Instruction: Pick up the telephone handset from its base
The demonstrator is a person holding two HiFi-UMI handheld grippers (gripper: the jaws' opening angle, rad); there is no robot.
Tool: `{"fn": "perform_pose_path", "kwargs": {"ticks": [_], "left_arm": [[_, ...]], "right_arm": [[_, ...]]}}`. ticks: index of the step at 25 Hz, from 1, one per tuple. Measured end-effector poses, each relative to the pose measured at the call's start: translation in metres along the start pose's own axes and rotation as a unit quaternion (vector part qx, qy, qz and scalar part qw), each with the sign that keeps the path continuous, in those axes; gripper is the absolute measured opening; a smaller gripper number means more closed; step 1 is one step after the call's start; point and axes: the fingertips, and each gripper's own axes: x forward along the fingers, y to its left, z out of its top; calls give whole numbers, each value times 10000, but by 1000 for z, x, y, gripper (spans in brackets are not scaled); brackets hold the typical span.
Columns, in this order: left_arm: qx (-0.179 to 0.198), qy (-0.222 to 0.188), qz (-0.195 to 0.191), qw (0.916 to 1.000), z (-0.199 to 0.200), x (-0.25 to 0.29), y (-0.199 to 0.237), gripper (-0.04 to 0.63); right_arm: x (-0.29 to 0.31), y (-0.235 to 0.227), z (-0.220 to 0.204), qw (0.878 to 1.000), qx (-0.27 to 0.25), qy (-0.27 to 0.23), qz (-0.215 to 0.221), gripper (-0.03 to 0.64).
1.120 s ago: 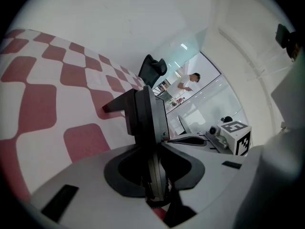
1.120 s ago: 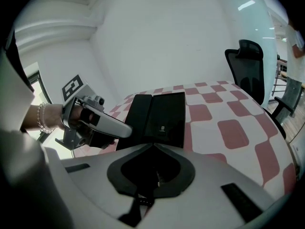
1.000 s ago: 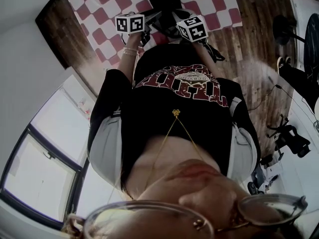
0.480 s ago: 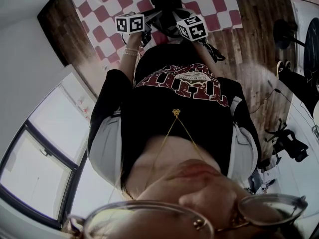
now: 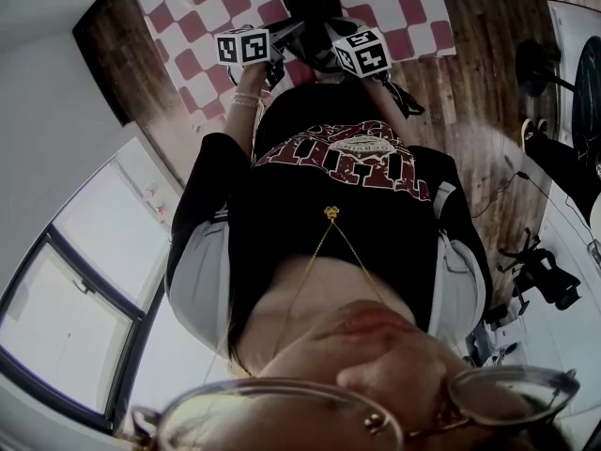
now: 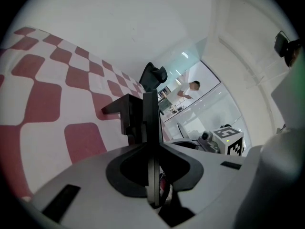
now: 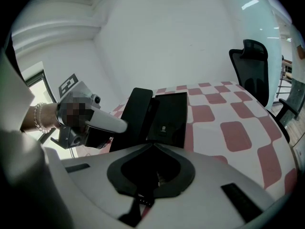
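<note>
Only the right gripper view lays the telephone out plainly. The black handset [image 7: 135, 113] lies along the left side of the black base [image 7: 167, 114], both on the red-and-white checked cloth [image 7: 228, 128]. They are straight ahead of the right gripper [image 5: 335, 45] and close to it. The left gripper [image 6: 149, 101] reaches in from that view's left, its pale nose at the handset's near left flank; whether it touches cannot be told. The left gripper view shows what the other cannot: its own jaws form a thin upright strip, a narrow way apart, and have just been closing. Nothing is plainly caught between them, and a black stepped edge of the telephone stands right at their tips, slightly left. Past them sits the right gripper's marker cube [image 6: 229, 140]. The right gripper's own jaws merge with the black telephone beyond them, so their gap cannot be told. The head view adds the layout alone: both grippers side by side, with the telephone just ahead of and between them
</note>
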Motion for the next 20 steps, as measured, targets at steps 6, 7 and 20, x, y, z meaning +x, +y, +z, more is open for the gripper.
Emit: {"fn": "perform_pose_path", "kwargs": {"ticks": [6,7,20], "left_arm": [[-144,-170,-88,9997,5,-4,-3,78],[-166,-177,-90,9997,5,-4,-4,78],[-39,-318,-155,9994,16,-16,-25,78]], "right_arm": [[0,-1,0,10000,-51,28,21,20],[0,-2,-1,10000,-56,31,24,20],[-2,1,3,9998,-156,47,79,20]]}}
